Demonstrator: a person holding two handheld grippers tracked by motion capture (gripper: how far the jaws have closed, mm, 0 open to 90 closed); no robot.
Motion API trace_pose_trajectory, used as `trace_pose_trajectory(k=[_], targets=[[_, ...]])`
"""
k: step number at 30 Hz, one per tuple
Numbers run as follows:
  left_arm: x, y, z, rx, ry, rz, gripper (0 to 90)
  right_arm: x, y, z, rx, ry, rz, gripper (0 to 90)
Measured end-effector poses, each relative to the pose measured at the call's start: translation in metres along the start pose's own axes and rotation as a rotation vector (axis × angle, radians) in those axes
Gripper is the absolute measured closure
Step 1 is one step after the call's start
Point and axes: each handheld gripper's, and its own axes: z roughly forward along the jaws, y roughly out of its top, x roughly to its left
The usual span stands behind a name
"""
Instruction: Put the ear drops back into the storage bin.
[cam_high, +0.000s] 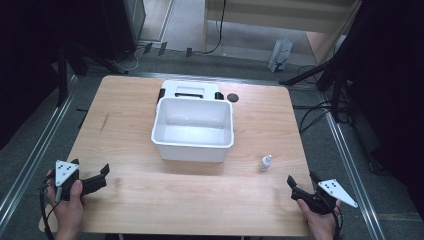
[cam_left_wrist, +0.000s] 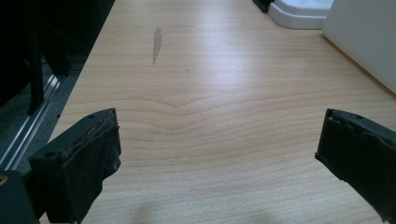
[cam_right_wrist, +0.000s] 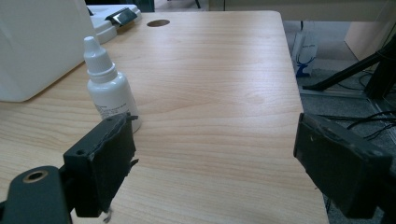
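A small white dropper bottle (cam_high: 265, 163) stands upright on the wooden table (cam_high: 125, 125), to the right of a white plastic bin (cam_high: 193, 130). In the right gripper view the bottle (cam_right_wrist: 109, 88) stands just beyond the left jaw, untouched. My right gripper (cam_high: 302, 179) is held near the table's front right corner, open, with nothing between its jaws (cam_right_wrist: 215, 154). My left gripper (cam_high: 102, 172) rests near the front left edge, open and empty (cam_left_wrist: 219, 140). The bin's white wall (cam_left_wrist: 364, 42) shows at the far right of the left gripper view.
Behind the bin lies a white lid with black latches (cam_high: 190, 91), and a round hole (cam_high: 233, 97) is cut into the tabletop beside it. A grey streak (cam_high: 104, 122) marks the wood at the left. Dark stands and cables ring the table on the floor.
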Motion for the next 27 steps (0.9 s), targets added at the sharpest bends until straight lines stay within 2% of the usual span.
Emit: trace_pose_trajectory(k=[11,17,27], targets=[[-0.002,0.001,0.002,0.017,0.006,0.018,0.3,0.003,0.001,0.002,0.028,-0.001,-0.030,13.1],[-0.002,0.001,0.003,0.026,-0.001,0.020,0.3,0.002,0.005,0.007,0.098,0.008,-0.033,14.4],[-0.003,0.001,0.003,0.031,0.003,0.028,0.3,0.008,0.018,0.012,0.198,0.084,-0.120,14.8]])
